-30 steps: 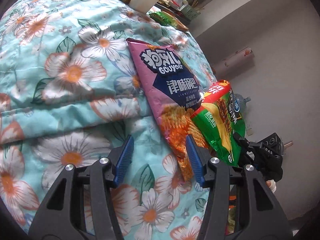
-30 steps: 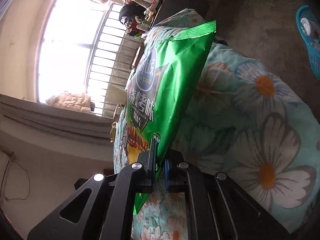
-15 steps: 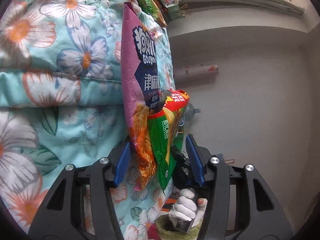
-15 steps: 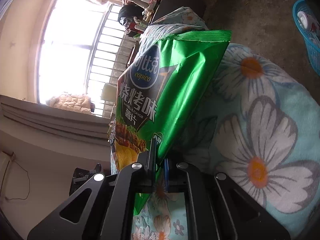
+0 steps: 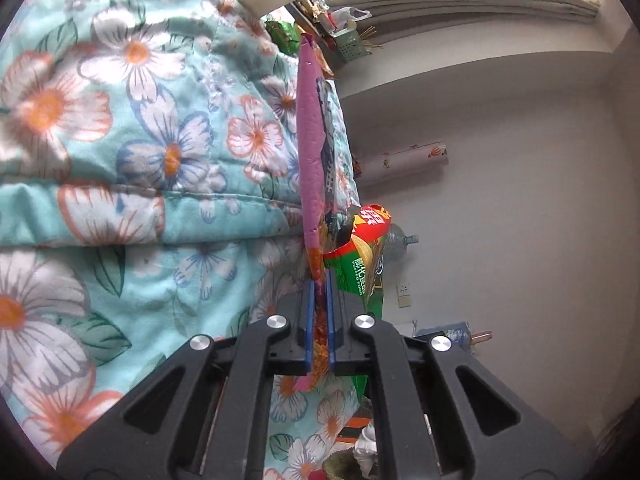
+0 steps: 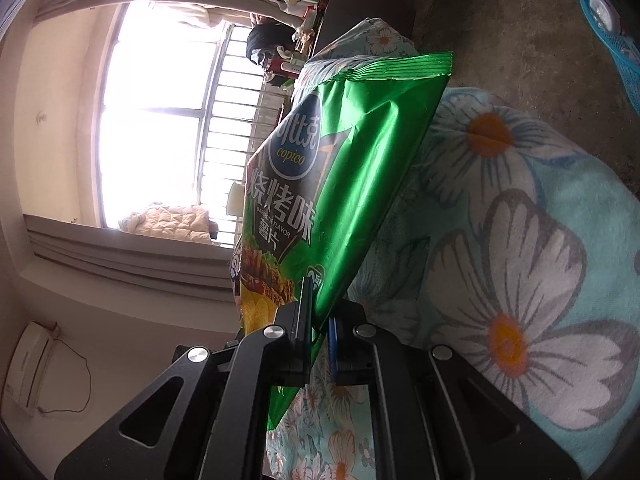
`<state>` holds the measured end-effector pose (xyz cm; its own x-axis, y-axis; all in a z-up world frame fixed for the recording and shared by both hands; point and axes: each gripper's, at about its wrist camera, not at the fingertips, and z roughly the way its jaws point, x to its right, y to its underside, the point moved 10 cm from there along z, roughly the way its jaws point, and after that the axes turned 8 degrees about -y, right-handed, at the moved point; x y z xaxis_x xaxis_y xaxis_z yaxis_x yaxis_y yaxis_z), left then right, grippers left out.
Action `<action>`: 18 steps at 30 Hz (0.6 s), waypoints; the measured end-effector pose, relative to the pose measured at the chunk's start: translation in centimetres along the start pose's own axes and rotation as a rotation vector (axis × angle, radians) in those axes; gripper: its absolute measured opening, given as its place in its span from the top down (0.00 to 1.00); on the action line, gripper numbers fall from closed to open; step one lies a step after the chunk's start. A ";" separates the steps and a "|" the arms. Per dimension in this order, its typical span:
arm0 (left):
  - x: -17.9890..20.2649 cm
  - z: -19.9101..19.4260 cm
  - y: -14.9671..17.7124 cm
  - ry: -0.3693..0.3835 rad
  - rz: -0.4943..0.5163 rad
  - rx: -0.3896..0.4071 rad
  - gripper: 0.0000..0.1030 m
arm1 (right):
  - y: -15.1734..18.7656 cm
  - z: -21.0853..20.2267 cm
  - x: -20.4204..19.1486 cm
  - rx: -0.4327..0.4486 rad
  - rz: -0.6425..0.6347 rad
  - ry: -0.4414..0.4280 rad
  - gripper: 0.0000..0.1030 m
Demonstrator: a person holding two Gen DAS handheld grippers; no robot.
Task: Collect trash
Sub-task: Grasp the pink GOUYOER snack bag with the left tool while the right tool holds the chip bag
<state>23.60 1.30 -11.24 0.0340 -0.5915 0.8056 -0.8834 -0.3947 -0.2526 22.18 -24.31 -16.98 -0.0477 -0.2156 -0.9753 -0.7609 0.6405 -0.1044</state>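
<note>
The left gripper point(image 5: 319, 320) is clamped on the pink snack bag's point(image 5: 310, 140) near end, edge-on over the floral quilt point(image 5: 120, 140). The right gripper point(image 6: 320, 328) pinches the green chip bag point(image 6: 352, 168) above the quilt.

snack bag point(image 5: 310, 152) edge-on between left gripper point(image 5: 319, 280) pads; floral quilt point(image 5: 120, 140) left | chip bag point(image 5: 362, 264) right

The green chip bag point(image 6: 360, 152) is glossy foil, creased and mirror-bright (its crimped top seal is ribbed). The pink snack bag point(image 5: 310, 140) looks matt plastic film. The floral quilt point(image 5: 132, 152) is soft, wrinkled cloth. Each claw is matt black plastic with shiny metal screws and smooth blue pads point(image 5: 308, 320).
</note>
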 end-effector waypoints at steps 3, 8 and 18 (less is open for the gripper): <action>1.6 -3.1 -0.4 -0.073 0.106 0.077 0.98 | 0.1 -0.2 -0.1 -0.004 0.002 -0.013 0.94; 5.2 -7.7 -0.8 -0.214 0.329 0.194 0.98 | 0.2 -0.6 -0.3 -0.024 -0.013 -0.002 0.94; 8.7 -3.9 2.3 -0.319 0.554 0.147 0.97 | 0.9 0.3 -3.3 -0.106 -0.127 0.027 0.93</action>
<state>20.09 -2.01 -2.73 -0.2507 -0.9055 0.3425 -0.7376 -0.0505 -0.6734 21.87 -22.83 -13.92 0.0370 -0.3108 -0.9497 -0.8257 0.5258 -0.2043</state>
